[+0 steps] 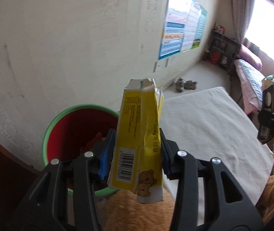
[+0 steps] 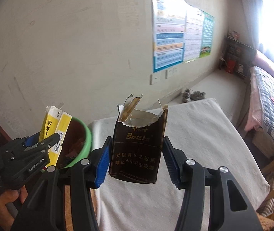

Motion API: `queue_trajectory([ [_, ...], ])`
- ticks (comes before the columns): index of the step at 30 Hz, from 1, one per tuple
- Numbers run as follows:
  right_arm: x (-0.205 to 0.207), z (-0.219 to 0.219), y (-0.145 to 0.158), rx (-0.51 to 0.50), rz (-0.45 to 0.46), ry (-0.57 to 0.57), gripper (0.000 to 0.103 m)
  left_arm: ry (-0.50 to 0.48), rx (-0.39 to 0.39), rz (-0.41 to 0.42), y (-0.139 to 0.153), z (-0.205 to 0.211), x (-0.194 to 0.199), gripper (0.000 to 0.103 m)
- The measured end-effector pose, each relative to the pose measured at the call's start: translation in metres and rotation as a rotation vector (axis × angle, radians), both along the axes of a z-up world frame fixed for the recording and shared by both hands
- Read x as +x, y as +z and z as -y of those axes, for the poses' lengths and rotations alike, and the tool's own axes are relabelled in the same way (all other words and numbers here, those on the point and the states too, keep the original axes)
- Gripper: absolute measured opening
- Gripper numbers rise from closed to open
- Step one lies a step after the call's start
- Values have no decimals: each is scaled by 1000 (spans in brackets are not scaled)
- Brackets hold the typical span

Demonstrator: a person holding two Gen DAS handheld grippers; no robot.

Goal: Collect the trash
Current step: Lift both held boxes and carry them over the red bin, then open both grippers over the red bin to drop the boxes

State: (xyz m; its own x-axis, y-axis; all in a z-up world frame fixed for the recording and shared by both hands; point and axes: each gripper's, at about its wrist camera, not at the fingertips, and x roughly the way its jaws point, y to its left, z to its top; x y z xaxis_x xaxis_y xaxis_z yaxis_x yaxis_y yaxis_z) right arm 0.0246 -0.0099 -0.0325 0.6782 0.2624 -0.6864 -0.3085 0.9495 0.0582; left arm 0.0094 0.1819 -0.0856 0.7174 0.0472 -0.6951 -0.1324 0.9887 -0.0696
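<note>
Left wrist view: my left tool point(image 1: 137, 150) clamps a torn yellow box point(image 1: 137, 140), upright, just right of the green-rimmed red bin point(image 1: 60, 127) w/ scraps inside. Right wrist view: my right tool point(image 2: 136, 157) grips a ripped dark cigarette pack point(image 2: 139, 150) over the white-cloth tabletop point(image 2: 204, 144); bin at left.

Two grippers were in view, the left gripper point(image 1: 137, 150) and the right gripper point(image 2: 136, 157). There were two pieces of trash: one yellow carton point(image 1: 137, 134) and one dark cigarette pack point(image 2: 139, 150). One green-rimmed bin point(image 1: 60, 123) stood by the wall. One pair of shoes point(image 1: 186, 84), two wall posters point(image 2: 167, 38) and one bed point(image 2: 267, 100) were present.
</note>
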Motion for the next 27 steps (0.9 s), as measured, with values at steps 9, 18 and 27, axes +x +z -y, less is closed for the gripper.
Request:
queue_trajectory([
  [9, 25, -70, -20, 26, -85, 149, 50, 130, -5, -59, -22, -58, -7, 41],
  [18, 44, -140, -52, 11, -158, 302, 51, 207, -10, -116, -45, -96, 1, 42],
  [27, 56, -165, -63, -20, -182, 339, 52, 227, -20, -161, -63, -116, 13, 43],
])
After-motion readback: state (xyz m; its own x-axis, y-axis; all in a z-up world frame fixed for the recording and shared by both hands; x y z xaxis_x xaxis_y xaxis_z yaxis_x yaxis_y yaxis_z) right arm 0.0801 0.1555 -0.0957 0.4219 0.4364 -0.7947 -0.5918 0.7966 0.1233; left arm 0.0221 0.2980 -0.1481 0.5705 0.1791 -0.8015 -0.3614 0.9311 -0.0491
